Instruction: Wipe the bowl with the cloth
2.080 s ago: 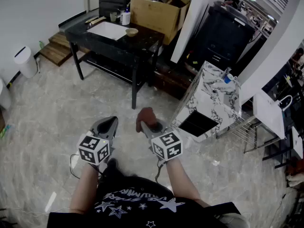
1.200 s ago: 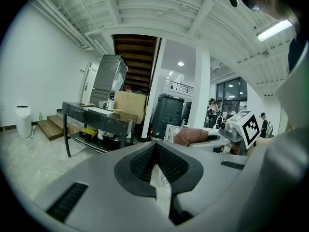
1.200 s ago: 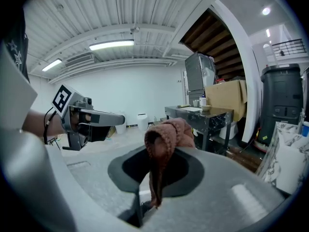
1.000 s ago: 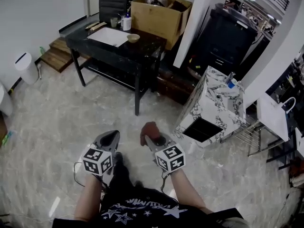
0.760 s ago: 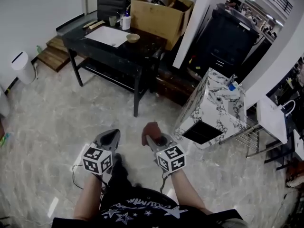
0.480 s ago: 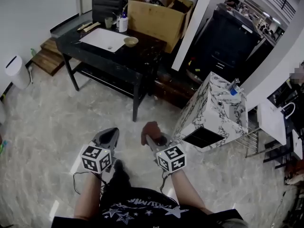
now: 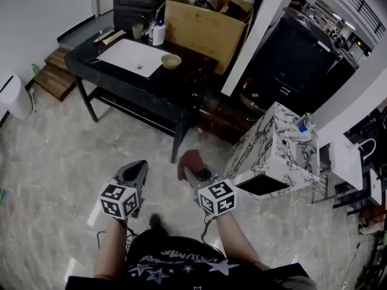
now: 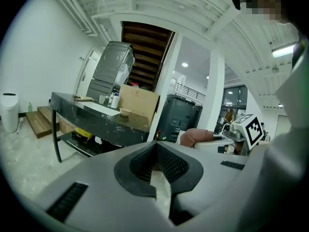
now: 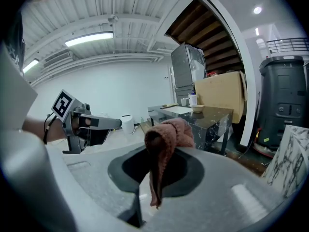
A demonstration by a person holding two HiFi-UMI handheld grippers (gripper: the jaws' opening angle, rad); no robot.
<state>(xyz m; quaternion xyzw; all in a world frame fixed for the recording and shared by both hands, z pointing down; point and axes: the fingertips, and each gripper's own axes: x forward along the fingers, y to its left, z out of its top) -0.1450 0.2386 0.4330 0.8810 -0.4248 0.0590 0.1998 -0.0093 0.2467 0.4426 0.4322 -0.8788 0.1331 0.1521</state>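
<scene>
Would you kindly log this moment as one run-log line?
right gripper: shut on cloth | left gripper: shut, empty | bowl: on black table, untouched | wipe: not started

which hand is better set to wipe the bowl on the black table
Right. The right tool is shut on the cloth; the left tool is shut and empty. Both are similarly far from the bowl on the table, so the left could probably just steady it.

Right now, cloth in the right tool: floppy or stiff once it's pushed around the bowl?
Probably floppy: the cloth bunches over the right tool and a tail droops between the jaws. Likely light, since a narrow pinch carries it. Its knit looks grippy, so it should drag, not slide, in the bowl.
</scene>
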